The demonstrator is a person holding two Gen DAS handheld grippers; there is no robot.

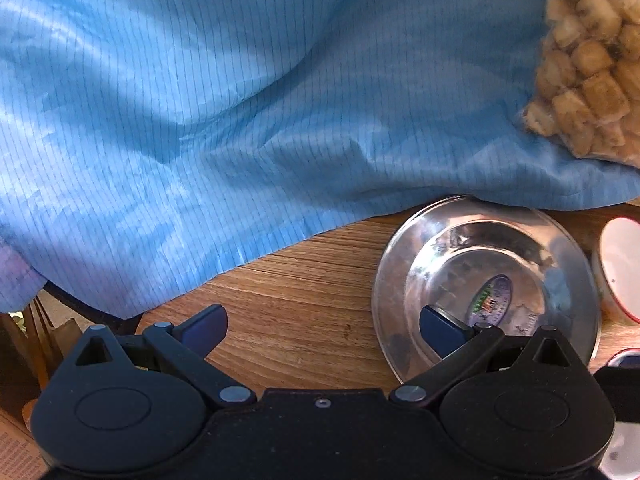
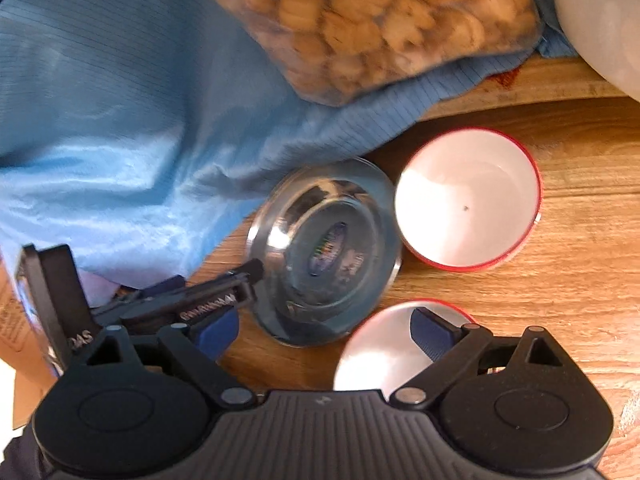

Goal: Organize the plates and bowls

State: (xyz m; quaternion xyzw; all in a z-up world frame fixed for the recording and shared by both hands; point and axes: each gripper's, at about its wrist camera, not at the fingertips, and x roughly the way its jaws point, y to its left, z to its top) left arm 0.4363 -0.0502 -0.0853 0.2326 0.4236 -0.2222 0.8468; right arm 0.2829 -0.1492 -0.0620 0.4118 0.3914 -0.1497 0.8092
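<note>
Two tools: left tool (image 1: 324, 328) and right tool (image 2: 324, 328) both spread, gripping nothing.
Shiny round steel bowl (image 2: 324, 256): on wooden tabletop (image 2: 560, 300), one left-tool finger (image 1: 442, 334) over it.

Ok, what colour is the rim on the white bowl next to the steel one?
Red, on the white bowl; clearest in the right wrist view.
</note>
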